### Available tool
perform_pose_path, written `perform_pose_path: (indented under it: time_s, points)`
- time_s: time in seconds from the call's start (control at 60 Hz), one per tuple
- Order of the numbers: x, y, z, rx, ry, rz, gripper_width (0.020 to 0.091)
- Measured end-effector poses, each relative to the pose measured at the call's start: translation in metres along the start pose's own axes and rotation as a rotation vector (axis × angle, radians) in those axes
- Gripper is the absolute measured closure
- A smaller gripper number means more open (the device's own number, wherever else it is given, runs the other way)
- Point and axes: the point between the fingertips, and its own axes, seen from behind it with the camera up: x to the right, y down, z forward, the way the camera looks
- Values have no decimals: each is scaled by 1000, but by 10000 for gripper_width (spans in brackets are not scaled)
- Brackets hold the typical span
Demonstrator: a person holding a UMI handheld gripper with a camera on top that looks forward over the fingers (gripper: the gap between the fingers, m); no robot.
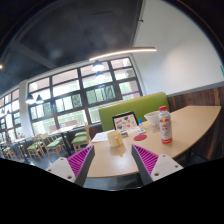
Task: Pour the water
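A clear plastic bottle with a red cap and red label stands upright on the light wooden table, beyond my right finger. A small yellowish cup sits on the table just ahead of the fingers, slightly left of centre. My gripper is open, its two magenta pads spread wide with nothing between them, hovering over the table's near edge.
A pink round mat lies on the table between cup and bottle. A card or tablet stands further back. A green bench is behind the table, with large windows and more tables and chairs to the left.
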Motion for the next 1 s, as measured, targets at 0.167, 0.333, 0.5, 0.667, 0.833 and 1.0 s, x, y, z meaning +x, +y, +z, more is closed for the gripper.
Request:
perform_pose_path:
  time_s: [0.167, 0.333, 0.5, 0.667, 0.833, 1.0]
  points:
    - [10, 21, 9, -57, 24, 3, 296]
    - [38, 22, 16, -55, 58, -4, 298]
    - [104, 19, 38, -57, 103, -87, 307]
    - [191, -7, 77, -58, 231, -114, 312]
    - [240, -7, 132, -144, 273, -172, 313]
    - [272, -9, 181, -173, 321, -260, 331]
